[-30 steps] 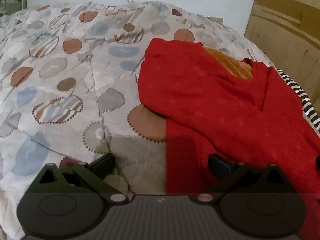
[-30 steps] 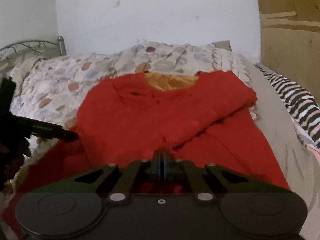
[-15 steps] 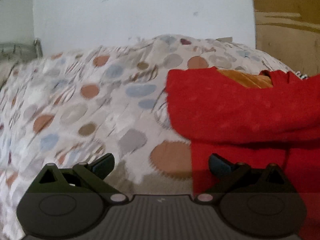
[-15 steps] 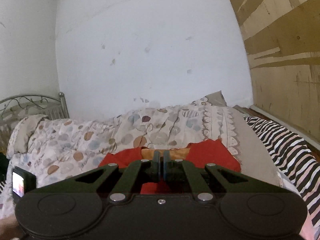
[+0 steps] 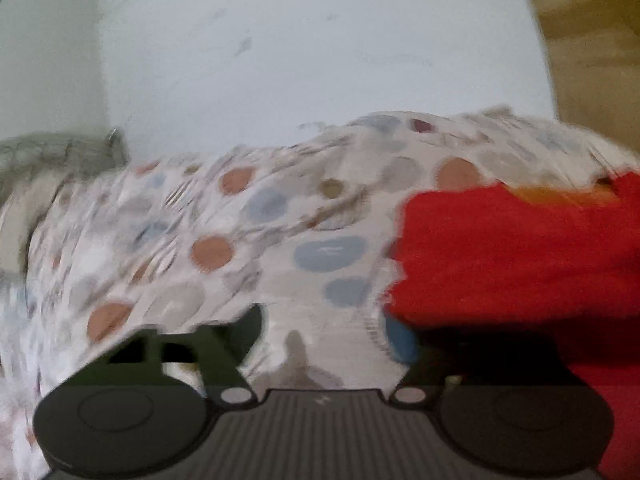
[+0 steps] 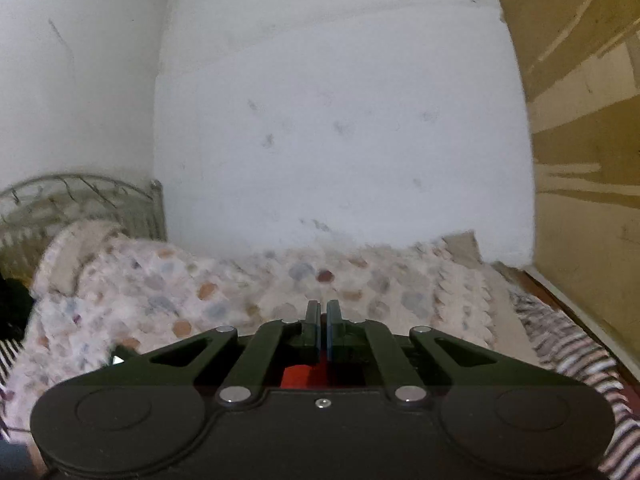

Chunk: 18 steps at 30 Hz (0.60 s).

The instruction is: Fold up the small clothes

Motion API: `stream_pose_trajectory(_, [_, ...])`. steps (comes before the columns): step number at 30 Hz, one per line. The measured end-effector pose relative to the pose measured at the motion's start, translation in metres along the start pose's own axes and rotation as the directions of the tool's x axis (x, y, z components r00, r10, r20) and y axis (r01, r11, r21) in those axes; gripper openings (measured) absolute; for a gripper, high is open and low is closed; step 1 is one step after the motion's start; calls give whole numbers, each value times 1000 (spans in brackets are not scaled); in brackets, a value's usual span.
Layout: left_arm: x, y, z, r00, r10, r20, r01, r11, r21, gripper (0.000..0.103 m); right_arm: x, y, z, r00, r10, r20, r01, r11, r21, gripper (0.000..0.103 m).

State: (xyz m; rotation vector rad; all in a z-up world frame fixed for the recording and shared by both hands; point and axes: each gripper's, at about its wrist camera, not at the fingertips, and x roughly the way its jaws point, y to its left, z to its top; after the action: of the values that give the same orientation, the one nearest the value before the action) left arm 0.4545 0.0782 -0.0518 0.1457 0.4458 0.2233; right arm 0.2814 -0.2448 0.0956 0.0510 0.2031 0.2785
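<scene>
- The right hand-held gripper point(image 6: 320, 328) is pressing its two fingers together with only a sliver between them; red cloth is showing just under the linkage, so it is probably pinching an edge of the red garment point(image 5: 516, 256), though the pads hide the contact itself.
- The left hand-held gripper point(image 5: 328, 332) is closing its jaws; its left finger point(image 5: 244, 328) is hanging over the bare quilt, its right finger is sitting at the garment's near left edge, and nothing is clearly caught between them yet.
- The garment is lying on the bed, to the right in the left wrist view, with an orange lining showing at its far, open neck.
- To do this fold well, the left side should be taking a firm bite of the red edge only, not the quilt under it, and both hands should be carrying the cloth at an even height so the crease lands straight.
- The spotted quilt point(image 5: 224, 248) is soft and rumpled, so it is likely to drag along with any low pull.
- A striped blanket point(image 6: 568, 352) is lying along the bed's right side, a metal headboard point(image 6: 80, 204) is standing at the left, and a white wall point(image 6: 340, 120) and wooden panelling point(image 6: 584, 120) are closing the room in.
</scene>
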Motion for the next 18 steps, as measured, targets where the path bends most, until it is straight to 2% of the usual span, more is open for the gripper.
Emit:
stream_pose_trajectory(2, [4,18,1,999,-9,-31,6,997,-80,52,2,-8,-20,998,-21,-55,24,999,41,1])
stream_pose_trajectory(4, [9,31,0,998,-20,-66,11,990,-142,52,5,-14,-44,993,-5,-118,17,995,102,1])
stream_pose_trajectory(7, [11,46,-5,993,-45,-107,22,979,-201,52,10,-11,-83,977,-10,-212,34,993,111,1])
stream_pose_trajectory(9, [7,54,-7,991,-73,-112,43,967,-251,61,11,-11,-102,968,-18,-252,50,991,121,1])
stream_pose_trajectory(13, [-5,68,-8,980,-188,-61,156,925,-345,81,13,-15,-119,956,-80,-281,116,987,112,2])
stream_pose_trajectory(15, [-9,71,-7,963,-270,-11,246,890,-383,90,14,-21,-125,946,-107,-307,150,981,120,11])
stream_pose_trajectory(17, [-7,70,-6,940,-341,19,319,857,-404,92,14,-26,-132,932,-155,-327,203,972,119,22])
stream_pose_trajectory(18, [-4,68,-5,925,-380,26,357,841,-406,92,11,-29,-134,929,-171,-329,221,968,119,31])
